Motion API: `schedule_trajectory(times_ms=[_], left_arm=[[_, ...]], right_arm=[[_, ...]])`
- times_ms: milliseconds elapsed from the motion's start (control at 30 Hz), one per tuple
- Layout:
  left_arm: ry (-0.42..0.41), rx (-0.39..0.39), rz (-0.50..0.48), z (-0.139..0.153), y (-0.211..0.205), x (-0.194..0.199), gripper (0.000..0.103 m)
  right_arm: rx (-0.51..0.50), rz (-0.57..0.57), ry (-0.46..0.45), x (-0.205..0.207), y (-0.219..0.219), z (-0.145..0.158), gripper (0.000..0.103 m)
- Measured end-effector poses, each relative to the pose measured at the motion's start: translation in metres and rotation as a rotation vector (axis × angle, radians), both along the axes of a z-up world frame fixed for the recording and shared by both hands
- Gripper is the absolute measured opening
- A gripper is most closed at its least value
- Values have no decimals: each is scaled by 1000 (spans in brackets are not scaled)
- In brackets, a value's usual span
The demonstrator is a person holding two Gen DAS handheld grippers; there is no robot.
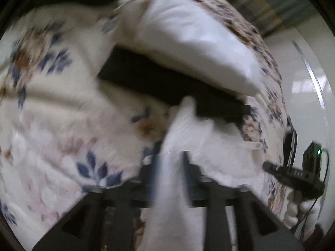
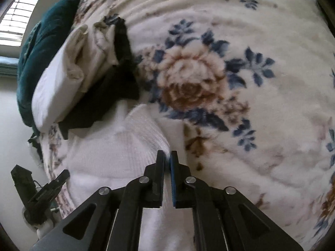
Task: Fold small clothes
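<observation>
While both grippers — left gripper [image 1: 170, 167], right gripper [image 2: 167, 161] — pinch it, the white garment [image 2: 117, 154] runs lengthwise between them.

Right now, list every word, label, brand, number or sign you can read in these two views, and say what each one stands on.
None: no readable text in either view.
The white garment, held by both the left gripper and the right gripper, shows no tag or print.
The floral blanket carries only flowers.
The left view is motion-blurred.

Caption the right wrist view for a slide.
Right gripper pinches a white ribbed garment on a floral blanket.
</observation>
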State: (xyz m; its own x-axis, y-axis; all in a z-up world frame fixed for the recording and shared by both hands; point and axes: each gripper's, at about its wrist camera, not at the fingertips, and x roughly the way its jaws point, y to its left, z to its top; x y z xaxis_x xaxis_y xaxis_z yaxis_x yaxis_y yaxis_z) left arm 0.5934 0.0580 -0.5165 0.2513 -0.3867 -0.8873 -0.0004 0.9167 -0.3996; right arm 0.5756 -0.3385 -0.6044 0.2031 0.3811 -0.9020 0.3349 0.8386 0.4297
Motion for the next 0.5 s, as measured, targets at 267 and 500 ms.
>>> schedule_trajectory(times_ms=[267,500], left_arm=[[-22,157,-245,-34,-79,35,8],[-196,72,-115,23,-43,27,6]], right_arm=[[-88,186,-37,23,35,3,49],[-204,81,-157,32,21,21,4]])
